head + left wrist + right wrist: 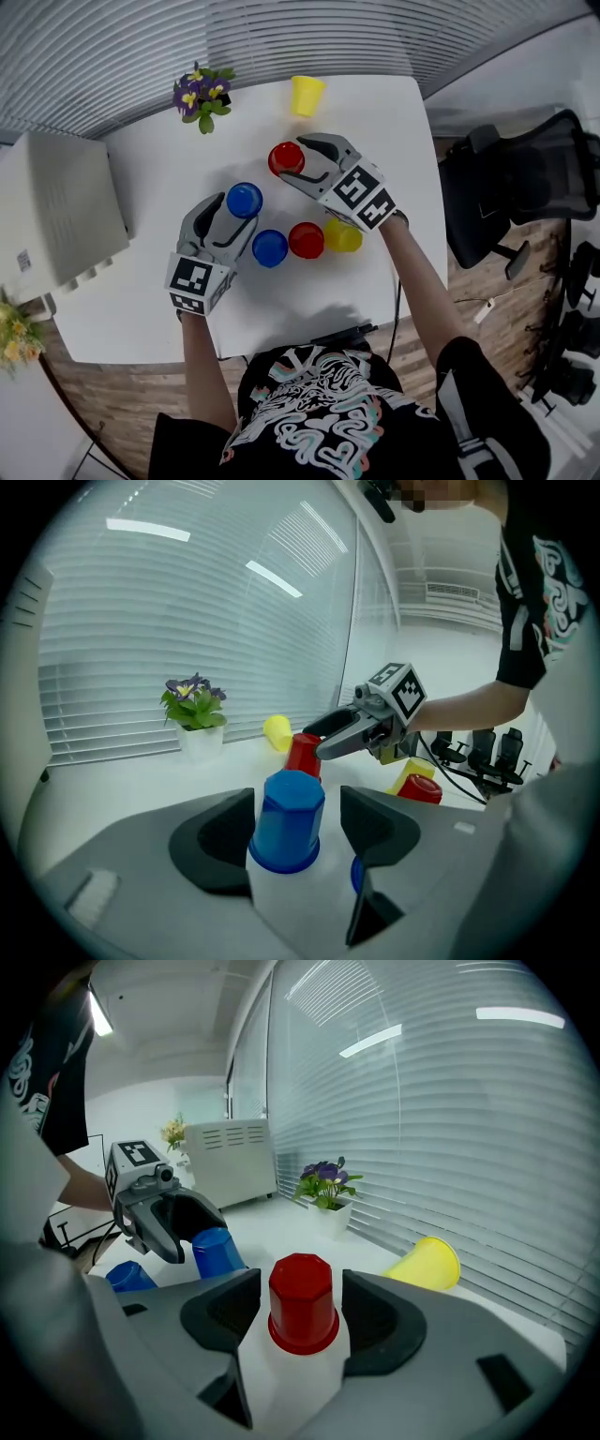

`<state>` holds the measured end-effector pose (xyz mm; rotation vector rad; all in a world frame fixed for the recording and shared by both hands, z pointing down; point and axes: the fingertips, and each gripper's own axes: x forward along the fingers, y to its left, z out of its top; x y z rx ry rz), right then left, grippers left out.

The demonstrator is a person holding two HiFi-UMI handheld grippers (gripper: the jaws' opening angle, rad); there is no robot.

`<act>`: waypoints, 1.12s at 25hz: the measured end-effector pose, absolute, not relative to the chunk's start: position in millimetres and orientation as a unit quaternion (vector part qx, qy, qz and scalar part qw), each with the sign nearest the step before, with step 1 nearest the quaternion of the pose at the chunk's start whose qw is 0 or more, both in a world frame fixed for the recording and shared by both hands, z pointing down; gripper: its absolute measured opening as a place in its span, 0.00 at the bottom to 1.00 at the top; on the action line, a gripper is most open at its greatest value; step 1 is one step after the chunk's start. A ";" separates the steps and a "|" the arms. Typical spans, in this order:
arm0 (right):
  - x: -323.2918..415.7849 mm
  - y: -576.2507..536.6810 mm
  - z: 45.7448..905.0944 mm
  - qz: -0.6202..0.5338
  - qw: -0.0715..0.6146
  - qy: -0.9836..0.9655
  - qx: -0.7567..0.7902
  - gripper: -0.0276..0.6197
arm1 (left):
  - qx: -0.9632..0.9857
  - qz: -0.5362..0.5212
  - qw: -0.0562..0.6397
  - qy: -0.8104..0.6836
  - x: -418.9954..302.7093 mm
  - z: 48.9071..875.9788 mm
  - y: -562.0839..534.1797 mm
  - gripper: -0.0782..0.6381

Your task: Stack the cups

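**Both claws open, a cup standing between each pair of jaws**

The left gripper (236, 210) reaches in from the near edge of the white table (141, 300). Its jaws stand wide apart on either side of a blue cup (287, 819). The cup stands mouth down on the table, left of the middle. A gap shows between the cup and the right-hand jaw, so the claw has hold of nothing.

The right gripper (294, 157) comes in from the right and points towards the far-left corner. Its jaws are spread just as wide, with a red cup (302, 1302) between them. This cup is also mouth down, near the middle of the table. There is clear space on both sides of it, and the pads do not press on it.

Three more cups sit in a close row nearer the near edge: a second blue cup (269, 247), a second red cup (306, 240) and a yellow cup (343, 236). The yellow one lies under the right forearm.

A tipped yellow cup (307, 95) lies on its side close to the far edge. A potted plant (202, 94) with purple and yellow flowers stands by the far-left corner. A white cabinet (47, 216) stands off the left edge and an office chair (525, 178) off the right edge.
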<state>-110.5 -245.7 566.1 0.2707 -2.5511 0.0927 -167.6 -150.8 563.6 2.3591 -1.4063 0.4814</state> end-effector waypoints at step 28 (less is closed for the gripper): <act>-86.7 -248.7 534.9 0.022 0.249 -0.953 0.169 0.37 | 0.819 0.161 0.151 -0.530 -171.5 545.1 -156.9 0.40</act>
